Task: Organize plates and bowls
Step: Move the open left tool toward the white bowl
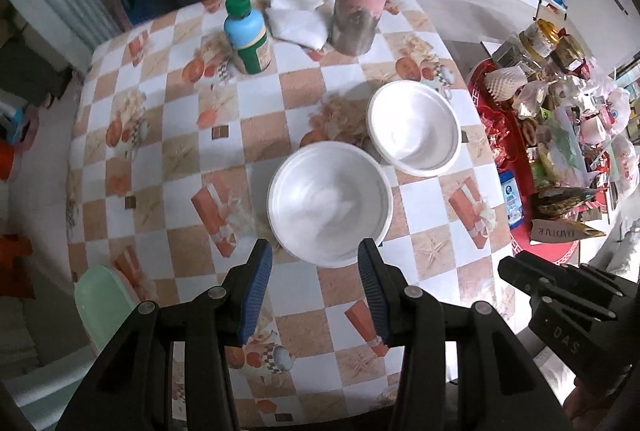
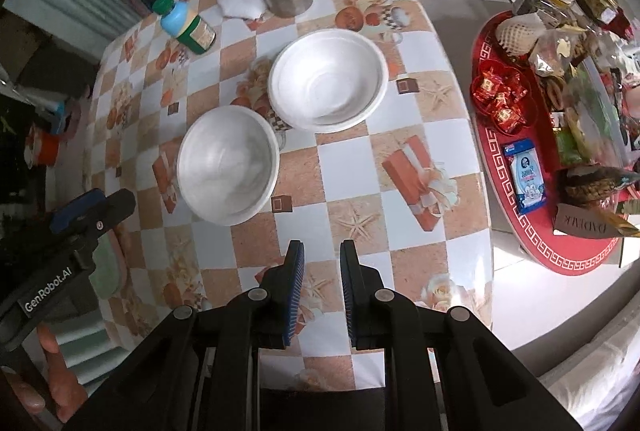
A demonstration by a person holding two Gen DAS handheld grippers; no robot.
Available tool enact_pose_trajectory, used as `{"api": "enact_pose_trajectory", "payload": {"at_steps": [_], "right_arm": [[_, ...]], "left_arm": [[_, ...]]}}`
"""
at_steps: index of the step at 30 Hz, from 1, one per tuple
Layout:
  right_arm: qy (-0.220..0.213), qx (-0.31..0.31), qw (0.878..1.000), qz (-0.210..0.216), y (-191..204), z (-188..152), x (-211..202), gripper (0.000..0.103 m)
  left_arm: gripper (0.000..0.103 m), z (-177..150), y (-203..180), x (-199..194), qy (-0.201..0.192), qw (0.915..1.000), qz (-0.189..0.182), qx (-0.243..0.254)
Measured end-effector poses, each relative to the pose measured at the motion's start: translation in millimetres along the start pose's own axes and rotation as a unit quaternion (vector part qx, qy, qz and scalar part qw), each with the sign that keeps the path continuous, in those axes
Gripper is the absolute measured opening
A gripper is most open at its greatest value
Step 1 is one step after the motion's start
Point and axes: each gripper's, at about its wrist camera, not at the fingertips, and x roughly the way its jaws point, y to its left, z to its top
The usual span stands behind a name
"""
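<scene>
Operator: Status of both claws?

Technician: Left gripper (image 1: 316, 263) hangs above the near white round foam bowl (image 1: 330, 203), jaws apart and empty. Right gripper (image 2: 322, 271) is nearly closed, a narrow gap left, gripping nothing, over bare checkered tablecloth (image 2: 400, 111).

Operator: Bowl positions?

Technician: Second white foam bowl (image 2: 328, 79) stands just beside the first, rims close. Both rest upright on the table, unstacked, probably so one can be nested into the other.
</scene>
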Motion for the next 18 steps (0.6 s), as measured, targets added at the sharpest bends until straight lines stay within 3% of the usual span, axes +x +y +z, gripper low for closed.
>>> {"api": "enact_pose_trajectory", "payload": {"at_steps": [2, 3, 4, 7, 18], "right_arm": [[-0.002, 0.007, 1.000, -0.003, -5, 0, -1, 0.032], [-0.005, 0.012, 1.000, -0.002, -9, -1, -3, 0.060], [-0.009, 0.015, 1.000, -0.002, -11, -1, -5, 0.075], [-0.032, 0.008, 0.999, -0.007, -11, -1, -13, 0.075], [-0.030, 0.017, 0.999, 0.002, -17, 1, -12, 0.075]], "left_arm": [[0.049, 0, -1, -2, -0.002, 1.0000, 0.000, 0.001], [0.049, 1, -1, -3, -0.003, 1.0000, 0.001, 0.001], [0.049, 0, -1, -3, -0.004, 1.0000, 0.004, 0.002], [0.049, -1, -1, -3, -0.003, 1.0000, 0.007, 0.005], [0.049, 2, -3, -3, -0.004, 0.9999, 0.014, 0.007]]}}
